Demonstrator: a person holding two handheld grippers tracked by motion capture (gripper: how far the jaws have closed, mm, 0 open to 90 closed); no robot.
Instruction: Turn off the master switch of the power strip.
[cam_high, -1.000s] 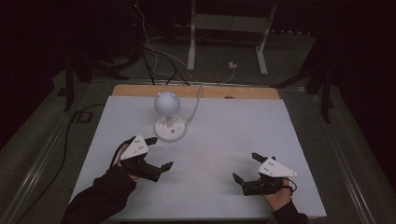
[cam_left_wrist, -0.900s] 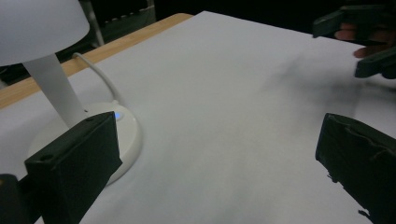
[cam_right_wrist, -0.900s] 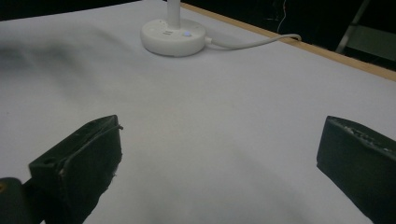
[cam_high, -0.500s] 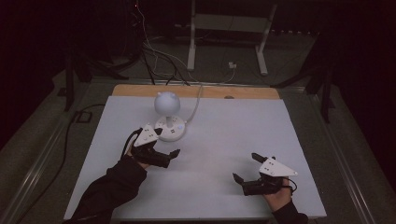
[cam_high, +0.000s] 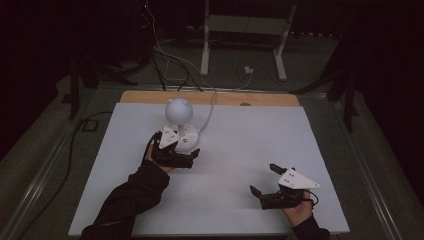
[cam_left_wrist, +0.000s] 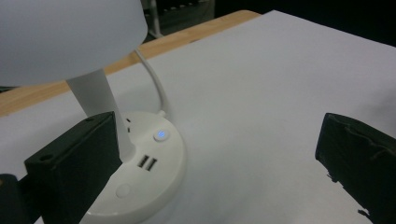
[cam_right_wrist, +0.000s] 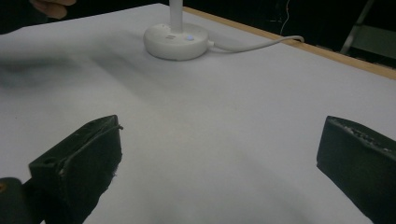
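A white table lamp with a round shade (cam_high: 178, 109) stands on a round base (cam_high: 188, 137) at the back left of the white tabletop (cam_high: 240, 150). My left gripper (cam_high: 190, 153) is open right beside the base, at its near side. In the left gripper view the base (cam_left_wrist: 144, 175) sits by my left jaw, with a glowing blue button (cam_left_wrist: 161, 135), two USB ports (cam_left_wrist: 147, 162) and the stem (cam_left_wrist: 95, 100) under the shade (cam_left_wrist: 65, 37). My right gripper (cam_high: 262, 178) rests open near the front right, with nothing between its jaws. It looks toward the lamp base (cam_right_wrist: 176, 41).
A white cable (cam_high: 210, 111) runs from the base over the wooden back edge (cam_high: 240, 98). The same cable (cam_right_wrist: 261, 44) trails to the right in the right gripper view. Beyond the table are a white stand (cam_high: 242, 30) and dark cables on the floor.
My left gripper has moved forward and to the right, up to the lamp base. The right gripper has stayed in place.
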